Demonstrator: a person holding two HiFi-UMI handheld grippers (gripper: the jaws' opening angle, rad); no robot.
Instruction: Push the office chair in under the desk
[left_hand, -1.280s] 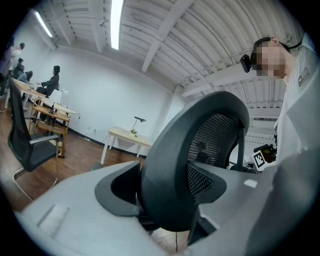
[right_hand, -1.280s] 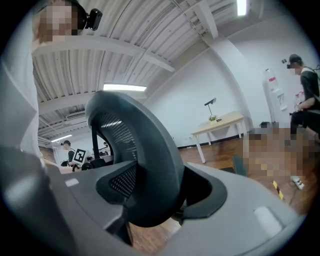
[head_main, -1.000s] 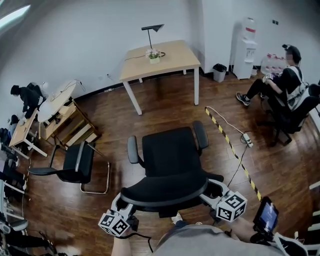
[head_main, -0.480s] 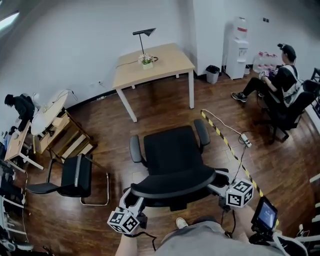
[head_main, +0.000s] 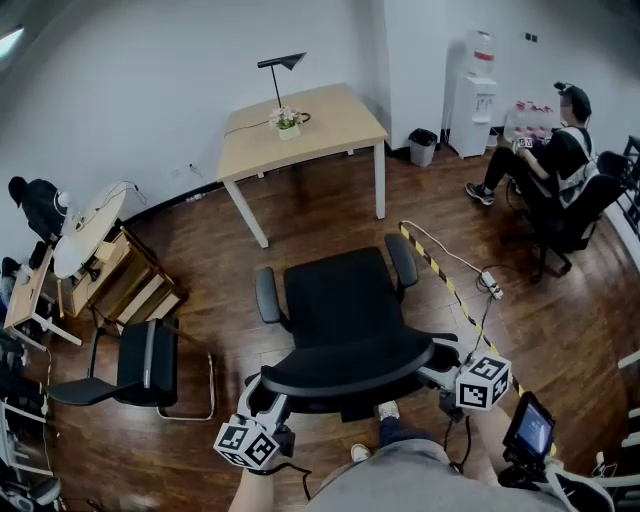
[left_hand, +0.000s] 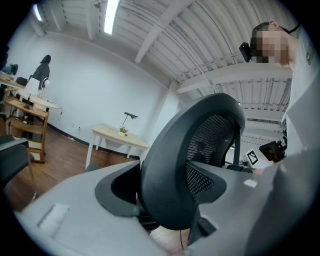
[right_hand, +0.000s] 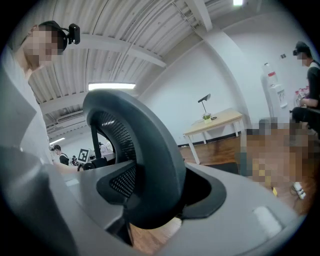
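The office chair (head_main: 340, 310) is black, its back a fine mesh. The desk (head_main: 330, 125) has a pale wood top on white legs. Dark brown planks make the floor (head_main: 320, 215), crossed by yellow-and-black striped tape (head_main: 445, 283).

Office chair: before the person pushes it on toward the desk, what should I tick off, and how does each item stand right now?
1. Left gripper grips the backrest: ok, the rim is clamped between its jaws.
2. Right gripper grips the backrest: ok, the same at the other end.
3. Seat faces the desk: ok, roughly in line.
4. Floor between seat and desk: ok, nothing lies there.
5. Striped tape and power strip beside the seat: cannot tell whether the wheels will miss them, because the wheels are hidden under the seat.
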